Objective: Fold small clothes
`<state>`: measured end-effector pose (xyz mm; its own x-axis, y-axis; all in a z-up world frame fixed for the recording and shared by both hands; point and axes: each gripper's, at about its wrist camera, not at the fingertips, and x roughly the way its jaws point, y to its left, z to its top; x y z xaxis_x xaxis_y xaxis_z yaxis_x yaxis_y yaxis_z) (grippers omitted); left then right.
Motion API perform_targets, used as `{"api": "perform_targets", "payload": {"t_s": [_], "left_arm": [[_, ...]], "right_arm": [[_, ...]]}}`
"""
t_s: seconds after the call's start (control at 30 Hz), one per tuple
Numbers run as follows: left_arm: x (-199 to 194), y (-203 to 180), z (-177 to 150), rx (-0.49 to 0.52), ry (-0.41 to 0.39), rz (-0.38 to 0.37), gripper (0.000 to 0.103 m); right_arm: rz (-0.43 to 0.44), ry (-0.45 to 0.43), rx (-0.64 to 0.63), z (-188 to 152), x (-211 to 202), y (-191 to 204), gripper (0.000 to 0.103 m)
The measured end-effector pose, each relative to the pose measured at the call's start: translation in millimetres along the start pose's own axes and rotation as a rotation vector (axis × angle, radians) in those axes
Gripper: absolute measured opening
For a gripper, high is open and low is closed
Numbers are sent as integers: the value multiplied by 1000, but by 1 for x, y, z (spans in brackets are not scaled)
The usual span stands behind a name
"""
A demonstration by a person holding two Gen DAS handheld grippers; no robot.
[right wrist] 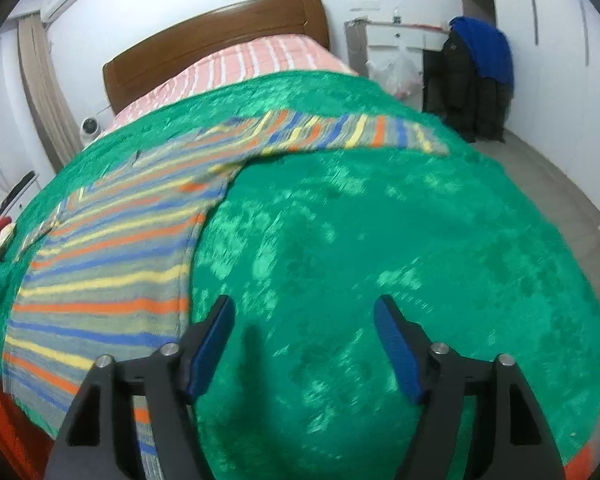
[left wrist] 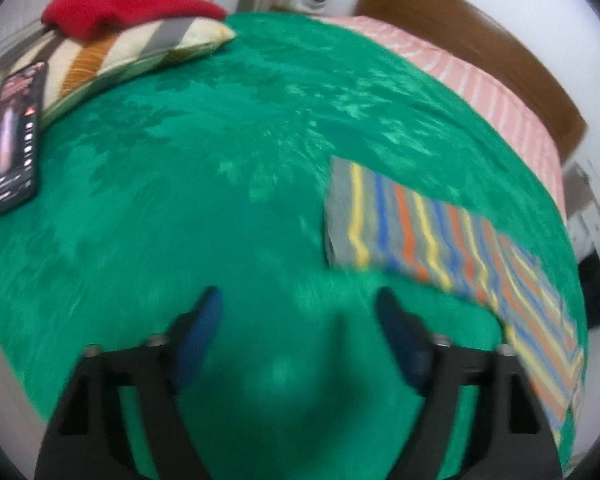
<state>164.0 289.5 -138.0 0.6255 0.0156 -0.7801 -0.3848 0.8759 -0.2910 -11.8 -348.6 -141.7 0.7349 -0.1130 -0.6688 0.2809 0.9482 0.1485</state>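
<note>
Grey knit garment with yellow, blue and orange stripes [right wrist: 111, 264] lies flat on the green plush blanket [right wrist: 360, 264], left of frame in the right wrist view. Right gripper [right wrist: 304, 340] and left gripper [left wrist: 295, 332] both hover with fingers apart, holding nothing. A pinch could catch the plush blanket too, dragging it along and spoiling the fold.

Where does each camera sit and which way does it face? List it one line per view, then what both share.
Left wrist: rides the left tool, looking along its open fingers over the green blanket toward the striped pillow and phone; striped garment at right.
Right wrist: rides the right tool, fingers open, facing the headboard and dark jacket; garment at left.
Shared: blanket, striped garment, headboard.
</note>
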Motion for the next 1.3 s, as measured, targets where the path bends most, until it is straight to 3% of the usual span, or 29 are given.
{"api": "perform_targets", "payload": {"t_s": [0.17, 0.33, 0.43, 0.67, 1.3], "left_arm": [[-5, -25, -48, 143, 11, -53, 90], [13, -41, -73, 275, -31, 21, 97], [15, -47, -86, 347, -76, 61, 102], [18, -47, -88, 347, -94, 68, 103], [21, -50, -89, 350, -86, 84, 103]], "right_arm": [[-63, -41, -16, 29, 6, -6, 86], [-107, -53, -15, 47, 32, -14, 91], [-130, 2, 3, 39, 57, -23, 91], [-104, -39, 1, 21, 72, -30, 98], [-107, -64, -11, 17, 74, -29, 98]]}}
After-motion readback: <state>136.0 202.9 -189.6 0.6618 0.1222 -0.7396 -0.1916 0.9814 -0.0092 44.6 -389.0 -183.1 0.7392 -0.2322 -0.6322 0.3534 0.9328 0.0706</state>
